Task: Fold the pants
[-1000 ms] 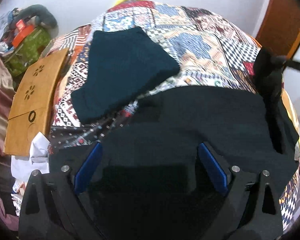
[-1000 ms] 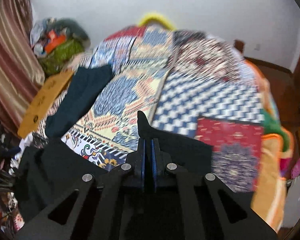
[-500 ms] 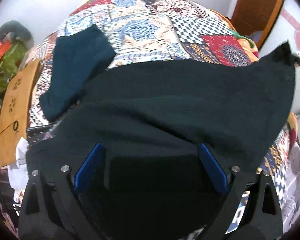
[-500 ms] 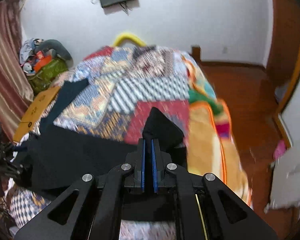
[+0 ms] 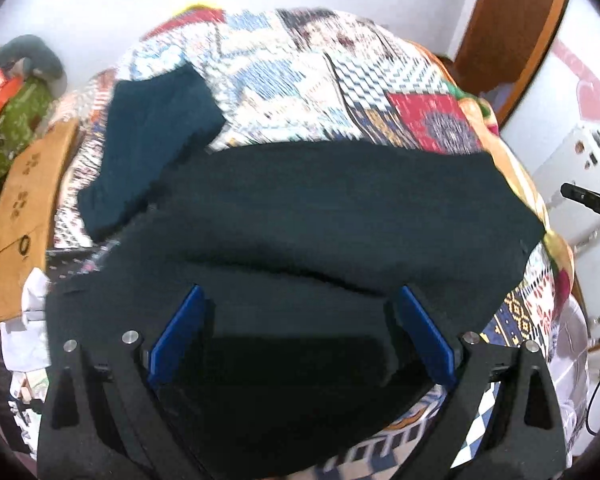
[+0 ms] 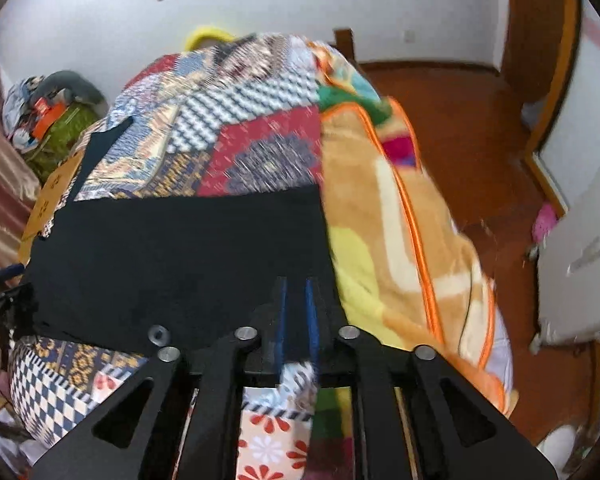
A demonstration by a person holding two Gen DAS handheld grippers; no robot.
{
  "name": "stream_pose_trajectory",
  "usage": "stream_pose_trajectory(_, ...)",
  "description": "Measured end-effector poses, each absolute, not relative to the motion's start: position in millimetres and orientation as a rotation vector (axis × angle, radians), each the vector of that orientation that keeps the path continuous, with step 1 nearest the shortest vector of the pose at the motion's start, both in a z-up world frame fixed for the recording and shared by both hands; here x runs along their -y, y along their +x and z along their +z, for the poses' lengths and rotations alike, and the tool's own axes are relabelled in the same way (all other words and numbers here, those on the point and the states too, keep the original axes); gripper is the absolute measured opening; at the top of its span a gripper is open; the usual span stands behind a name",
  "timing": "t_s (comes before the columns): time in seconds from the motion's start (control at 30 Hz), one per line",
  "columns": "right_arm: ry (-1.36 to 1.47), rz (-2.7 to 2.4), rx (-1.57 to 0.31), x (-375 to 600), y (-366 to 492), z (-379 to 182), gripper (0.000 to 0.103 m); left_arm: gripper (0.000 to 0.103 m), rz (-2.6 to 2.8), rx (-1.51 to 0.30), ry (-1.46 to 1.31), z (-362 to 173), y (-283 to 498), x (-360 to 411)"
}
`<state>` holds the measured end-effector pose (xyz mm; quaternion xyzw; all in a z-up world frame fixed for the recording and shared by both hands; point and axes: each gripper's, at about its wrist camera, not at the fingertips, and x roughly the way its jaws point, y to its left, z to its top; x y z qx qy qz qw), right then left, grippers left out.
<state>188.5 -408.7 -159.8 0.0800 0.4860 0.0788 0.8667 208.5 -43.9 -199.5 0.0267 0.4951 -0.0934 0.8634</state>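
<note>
1. The left gripper (image 5: pixel 300 344) is holding its blue pads (image 5: pixel 176 344) spread wide, with the black pants (image 5: pixel 320 216) lying under and between them at the bottom centre of the left wrist view; whether the pads are touching the cloth I cannot tell.
2. The right gripper (image 6: pixel 296 316) is keeping its blue fingers (image 6: pixel 310 312) only slightly parted, a narrow gap between them, sitting over the pants' (image 6: pixel 180 252) right edge at lower centre; no cloth is visibly pinched.
3. The pants are lying spread flat across the patchwork quilt (image 5: pixel 308 92), filling the middle of both views — probably laid out so a clean fold line can be chosen.
4. A folded dark teal garment (image 5: pixel 152 140) is resting in the upper left, its lower edge meeting the pants, likely a finished piece set aside.
5. A brown cardboard sheet (image 5: pixel 24 208) is lying at the left edge.
6. Compared with half a second ago, the right fingers are no longer clamped on a raised corner — that corner is now down flat, and the left pads are unchanged.
</note>
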Motion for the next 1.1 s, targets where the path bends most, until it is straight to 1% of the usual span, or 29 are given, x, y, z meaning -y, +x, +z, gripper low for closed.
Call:
stream_pose_trajectory(0.03,0.145,0.175,-0.998,401,190,-153,0.022,0.097,-0.180,-1.021,0.049,-194,207,36)
stream_pose_trajectory(0.13,0.086,0.230,-0.934,373,195,-135,0.033,0.097,-0.119,-0.977,0.012,-179,203,0)
stream_pose_trajectory(0.2,0.051,0.281,-0.903,345,204,-124,0.036,0.097,-0.060,-0.954,-0.015,-173,200,-31)
stream_pose_trajectory(0.37,-0.017,0.427,-0.868,270,225,-114,0.036,0.097,0.083,-0.944,-0.089,-173,195,-111)
stream_pose_trajectory(0.5,-0.082,0.552,-0.872,204,243,-117,0.037,0.097,0.179,-0.979,-0.138,-193,191,-168)
stream_pose_trajectory(0.6,-0.140,0.624,-0.884,162,254,-125,0.037,0.097,0.210,-1.010,-0.157,-214,189,-197)
stream_pose_trajectory(0.73,-0.221,0.705,-0.910,111,268,-139,0.037,0.097,0.192,-1.032,-0.214,-240,190,-218)
stream_pose_trajectory(0.77,-0.245,0.728,-0.924,95,273,-143,0.037,0.095,0.186,-1.037,-0.229,-246,191,-221)
stream_pose_trajectory(0.83,-0.279,0.766,-0.952,69,282,-153,0.037,0.086,0.161,-1.052,-0.254,-258,197,-224)
stream_pose_trajectory(0.87,-0.297,0.778,-0.967,59,285,-158,0.037,0.079,0.150,-1.067,-0.265,-265,201,-227)
stream_pose_trajectory(0.97,-0.370,0.818,-1.001,27,295,-173,0.037,0.072,0.119,-1.091,-0.297,-279,209,-229)
stream_pose_trajectory(1.03,-0.412,0.836,-1.016,8,303,-182,0.037,0.064,0.076,-1.114,-0.318,-288,214,-226)
stream_pose_trajectory(1.07,-0.425,0.843,-1.027,2,306,-186,0.037,0.058,0.053,-1.124,-0.325,-292,216,-225)
stream_pose_trajectory(1.1,-0.435,0.846,-1.038,-5,311,-191,0.037,0.058,0.034,-1.125,-0.328,-295,218,-223)
